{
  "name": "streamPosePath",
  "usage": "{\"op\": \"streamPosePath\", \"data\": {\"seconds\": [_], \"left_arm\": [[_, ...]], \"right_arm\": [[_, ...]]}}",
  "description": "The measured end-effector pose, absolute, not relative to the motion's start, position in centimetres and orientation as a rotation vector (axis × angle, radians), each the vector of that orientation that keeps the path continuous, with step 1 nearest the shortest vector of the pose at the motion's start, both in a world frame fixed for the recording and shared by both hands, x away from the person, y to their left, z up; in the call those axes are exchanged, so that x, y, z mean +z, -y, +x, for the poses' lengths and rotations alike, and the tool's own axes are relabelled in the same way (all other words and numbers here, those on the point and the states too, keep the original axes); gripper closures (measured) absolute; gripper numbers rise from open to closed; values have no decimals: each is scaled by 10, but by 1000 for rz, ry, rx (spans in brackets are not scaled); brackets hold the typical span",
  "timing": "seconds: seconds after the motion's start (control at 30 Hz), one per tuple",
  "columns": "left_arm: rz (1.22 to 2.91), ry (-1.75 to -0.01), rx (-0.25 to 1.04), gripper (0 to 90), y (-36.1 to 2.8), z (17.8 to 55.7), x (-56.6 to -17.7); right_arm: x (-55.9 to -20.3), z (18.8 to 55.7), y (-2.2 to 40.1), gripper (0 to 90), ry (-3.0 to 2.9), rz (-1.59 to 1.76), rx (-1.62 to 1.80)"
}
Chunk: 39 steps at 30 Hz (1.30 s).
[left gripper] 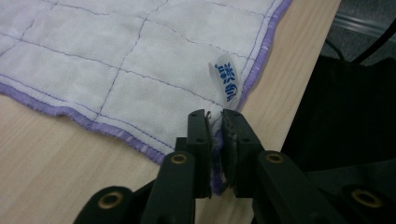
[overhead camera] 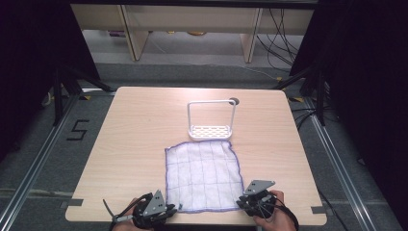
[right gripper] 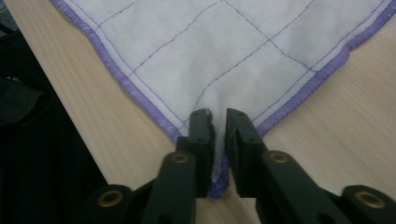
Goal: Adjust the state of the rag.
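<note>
Soft, light cloth (overhead camera: 202,175) lying flat on the table (overhead camera: 134,144) before the rack (overhead camera: 210,120), left gripper (left gripper: 214,116) and right gripper (right gripper: 216,114) each pinching a near corner, its best hold.

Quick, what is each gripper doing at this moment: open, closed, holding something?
Left gripper: closed on the near left corner of the white cloth, beside its label.
Right gripper: closed on the cloth's near right corner.
</note>
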<state>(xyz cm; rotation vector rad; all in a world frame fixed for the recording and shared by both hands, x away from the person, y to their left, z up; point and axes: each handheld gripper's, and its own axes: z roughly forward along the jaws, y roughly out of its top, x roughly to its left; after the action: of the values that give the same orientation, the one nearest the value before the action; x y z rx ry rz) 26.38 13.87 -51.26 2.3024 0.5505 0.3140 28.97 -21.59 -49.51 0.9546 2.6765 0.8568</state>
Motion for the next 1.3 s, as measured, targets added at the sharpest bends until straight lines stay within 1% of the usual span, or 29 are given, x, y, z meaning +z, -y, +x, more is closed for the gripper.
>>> {"op": "streamPosePath", "data": {"seconds": [0.07,0.17,0.2,0.27,0.33,0.37,0.4,0.43,0.47,0.53,0.57,0.6,0.63,0.7,0.73,0.77,0.8,0.83,0.87,0.93,0.97,1.0,1.03,1.07,1.17,1.2,1.3], "left_arm": [[2301,-544,304,851,-141,262,-510],[2307,-546,288,856,-143,259,-509],[2313,-530,287,856,-144,258,-508],[2310,-534,265,856,-143,254,-509],[2317,-527,259,842,-142,252,-508],[2287,-547,239,817,-140,249,-509],[2298,-524,238,765,-142,252,-507],[2292,-534,229,695,-142,254,-506],[2230,-590,205,641,-141,253,-505],[2181,-632,223,545,-146,260,-498],[2181,-632,223,528,-146,260,-498],[2152,-645,240,528,-149,266,-493],[2116,-681,267,509,-151,272,-489],[2091,-714,297,486,-154,283,-485],[2098,-736,319,477,-159,296,-481],[2098,-736,319,470,-159,296,-481],[2067,-776,343,462,-160,310,-480],[2067,-776,343,452,-160,310,-480],[2069,-794,369,440,-161,320,-479],[2082,-828,407,420,-165,343,-478],[2082,-828,407,409,-165,343,-478],[2057,-867,435,404,-165,358,-478],[2057,-867,435,403,-165,358,-478],[2062,-881,435,403,-166,368,-479],[2069,-909,447,389,-166,386,-482],[2079,-931,438,383,-166,396,-484],[2058,-953,456,380,-166,406,-485]], "right_arm": [[-493,284,215,863,-2700,934,848],[-493,278,214,863,-2697,927,866],[-492,272,213,863,-2694,973,834],[-494,268,213,861,-2707,919,861],[-493,263,213,851,-2707,955,858],[-492,264,214,834,-2712,951,851],[-493,264,215,793,-2718,948,863],[-492,265,216,705,-2709,974,876],[-492,266,217,651,-2689,981,909],[-486,270,219,548,-2655,986,954],[-486,270,219,548,-2655,986,954],[-483,274,222,523,-2621,979,985],[-476,276,225,515,-2573,1045,985],[-463,291,233,480,-2500,1064,1002],[-460,297,236,476,-2501,1061,988],[-460,297,236,476,-2501,1061,988],[-453,314,240,474,-2462,1050,1024],[-453,314,240,474,-2462,1050,1024],[-448,328,241,469,-2444,1074,1022],[-445,342,241,469,-2430,1100,1011],[-445,342,241,469,-2430,1100,1011],[-444,362,241,470,-2409,1120,1006],[-444,362,241,470,-2409,1120,1006],[-444,368,240,470,-2399,1129,1009],[-445,397,237,477,-2393,1158,1001],[-449,412,234,480,-2391,1159,992],[-451,424,230,501,-2403,1170,972]]}}
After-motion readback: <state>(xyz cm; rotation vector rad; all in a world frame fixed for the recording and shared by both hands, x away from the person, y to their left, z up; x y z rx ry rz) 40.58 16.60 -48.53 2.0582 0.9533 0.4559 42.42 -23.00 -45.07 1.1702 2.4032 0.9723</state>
